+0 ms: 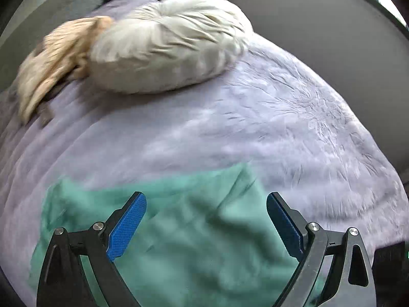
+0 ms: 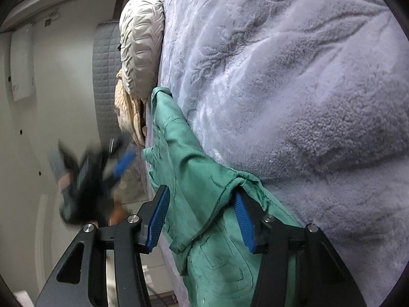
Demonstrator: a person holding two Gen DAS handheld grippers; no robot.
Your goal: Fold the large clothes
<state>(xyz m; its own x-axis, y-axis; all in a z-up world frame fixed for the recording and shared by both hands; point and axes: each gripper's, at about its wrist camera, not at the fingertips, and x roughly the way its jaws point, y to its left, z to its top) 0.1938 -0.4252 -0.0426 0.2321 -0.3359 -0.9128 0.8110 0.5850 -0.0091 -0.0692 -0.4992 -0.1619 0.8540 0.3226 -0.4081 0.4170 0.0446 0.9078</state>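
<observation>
A green shirt (image 1: 184,232) lies on a lavender plush blanket (image 1: 230,133) that covers the bed. My left gripper (image 1: 206,220) is open and hovers just above the shirt, with nothing between its blue pads. In the right wrist view, which is rolled sideways, the green shirt (image 2: 194,179) lies along the blanket (image 2: 294,89). My right gripper (image 2: 203,217) is open with its jaws on either side of a raised fold of the shirt. The left gripper (image 2: 102,168) shows blurred at the left of that view.
A cream quilted pillow (image 1: 166,43) lies at the head of the bed, with a beige knitted garment (image 1: 56,58) beside it. Both show in the right wrist view too, pillow (image 2: 141,48) and knit (image 2: 127,112). A grey padded headboard (image 2: 106,58) and pale walls stand behind.
</observation>
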